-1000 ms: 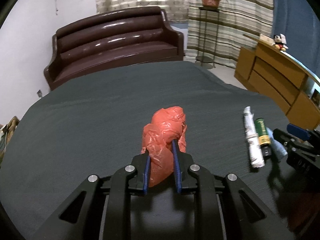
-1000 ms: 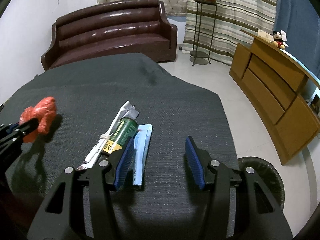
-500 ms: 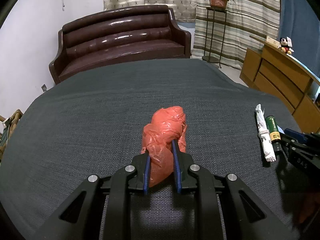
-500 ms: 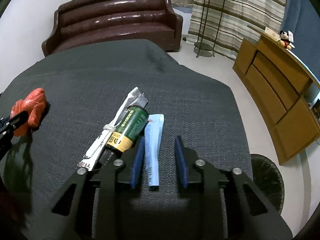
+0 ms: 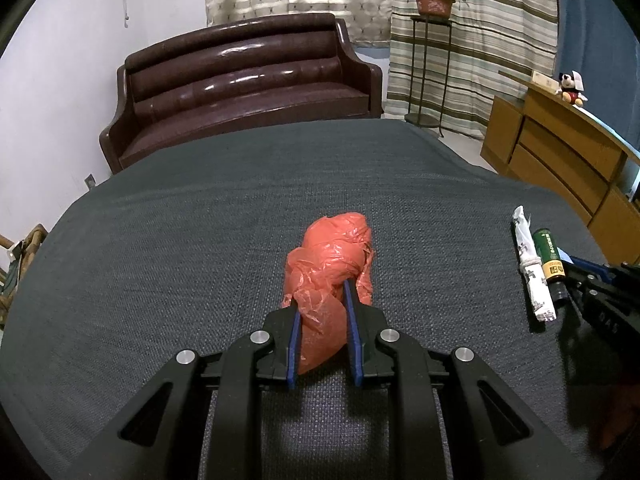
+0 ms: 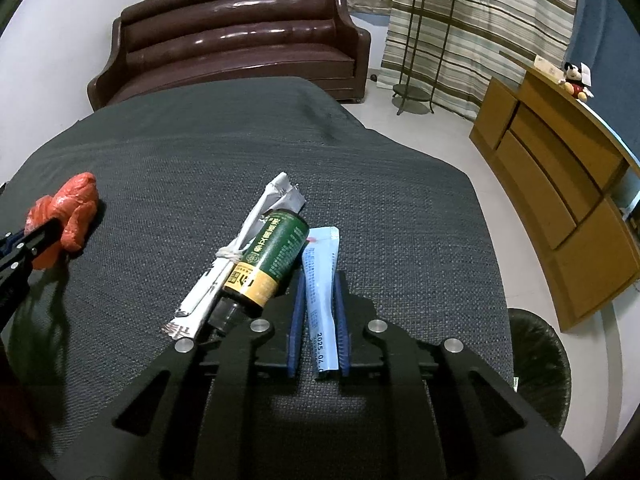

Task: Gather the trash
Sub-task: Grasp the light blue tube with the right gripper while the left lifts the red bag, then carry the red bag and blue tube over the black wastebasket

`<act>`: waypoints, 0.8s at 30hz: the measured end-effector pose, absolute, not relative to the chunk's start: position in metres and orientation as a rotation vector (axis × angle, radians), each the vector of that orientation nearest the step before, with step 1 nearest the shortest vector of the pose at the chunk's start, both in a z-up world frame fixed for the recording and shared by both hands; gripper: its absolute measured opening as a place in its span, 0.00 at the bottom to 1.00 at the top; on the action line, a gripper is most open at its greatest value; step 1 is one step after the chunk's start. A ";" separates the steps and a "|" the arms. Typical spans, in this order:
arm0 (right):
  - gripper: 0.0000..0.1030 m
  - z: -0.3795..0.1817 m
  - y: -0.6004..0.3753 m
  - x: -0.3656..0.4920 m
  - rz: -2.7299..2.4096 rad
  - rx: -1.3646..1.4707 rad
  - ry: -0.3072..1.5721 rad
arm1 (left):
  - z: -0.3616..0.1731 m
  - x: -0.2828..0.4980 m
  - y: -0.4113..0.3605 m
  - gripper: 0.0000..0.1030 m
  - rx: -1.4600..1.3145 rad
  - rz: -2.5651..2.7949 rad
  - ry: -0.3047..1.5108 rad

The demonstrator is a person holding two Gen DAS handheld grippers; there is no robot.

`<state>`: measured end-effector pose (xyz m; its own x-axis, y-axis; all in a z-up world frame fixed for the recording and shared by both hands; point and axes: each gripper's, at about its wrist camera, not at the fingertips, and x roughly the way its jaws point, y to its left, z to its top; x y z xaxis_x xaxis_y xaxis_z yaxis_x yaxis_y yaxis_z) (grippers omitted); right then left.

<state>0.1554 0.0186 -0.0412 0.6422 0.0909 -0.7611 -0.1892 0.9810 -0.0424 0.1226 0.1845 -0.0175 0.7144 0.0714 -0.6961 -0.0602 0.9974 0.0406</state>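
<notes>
My left gripper is shut on a crumpled orange plastic bag on the dark grey tabletop; the bag also shows at the left of the right wrist view. My right gripper is shut on a light blue sachet lying on the table. A green bottle with a yellow label and a white crumpled wrapper lie just left of the sachet. Both show at the right of the left wrist view, bottle and wrapper.
A dark round bin stands on the floor beside the table's right edge. A brown sofa is behind the table, a wooden cabinet to the right, and a plant stand by the curtains.
My right gripper has moved forward over the blue sachet and its jaws have closed from wide open onto it. My left gripper still holds the orange bag, drawn back slightly.
</notes>
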 end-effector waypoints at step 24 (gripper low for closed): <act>0.12 -0.030 -0.001 0.136 0.149 -0.071 0.811 | -0.008 0.111 0.183 0.18 -0.003 0.086 0.770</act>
<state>0.1355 -0.0013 -0.0299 0.6791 0.1059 -0.7263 -0.1598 0.9871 -0.0056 0.1110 0.1829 -0.0084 0.7147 0.0768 -0.6952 -0.0789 0.9965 0.0290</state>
